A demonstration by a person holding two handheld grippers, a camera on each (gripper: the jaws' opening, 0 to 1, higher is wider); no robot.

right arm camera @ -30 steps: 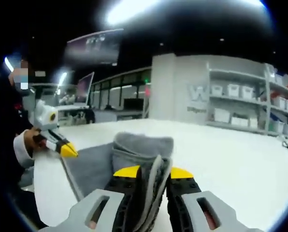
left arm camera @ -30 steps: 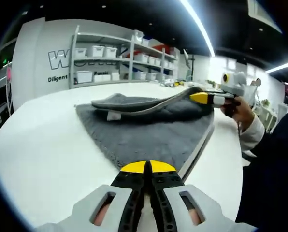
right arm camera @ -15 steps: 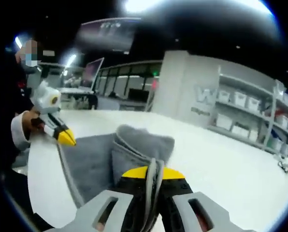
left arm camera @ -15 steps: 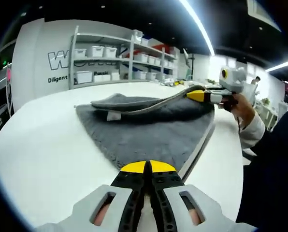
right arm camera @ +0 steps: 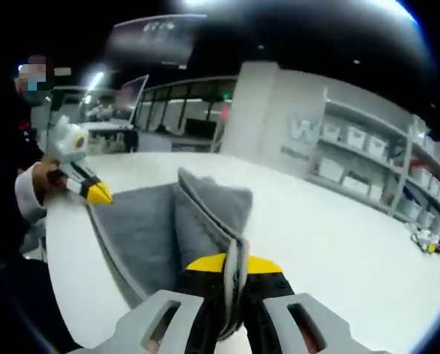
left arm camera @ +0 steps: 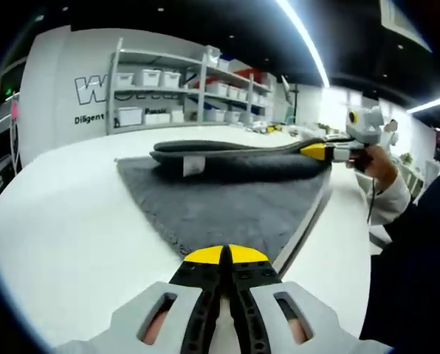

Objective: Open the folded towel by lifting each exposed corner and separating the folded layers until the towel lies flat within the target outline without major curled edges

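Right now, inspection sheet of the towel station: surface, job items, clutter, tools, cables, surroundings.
Surface: white table, bare around the towel.
Job's things: grey towel spread on the table; its upper layer is lifted off the lower one, with a white tag hanging from it. Target outline: nothing seen.
Clutter: small items at the far table edge, too small to tell.
Tools: left tool shut at the towel's near corner; right tool shut on the raised layer's edge.
Cables: a thin dark cord hangs below the hand holding the right tool.
Surroundings: shelving with white bins, wall lettering, ceiling light strips.
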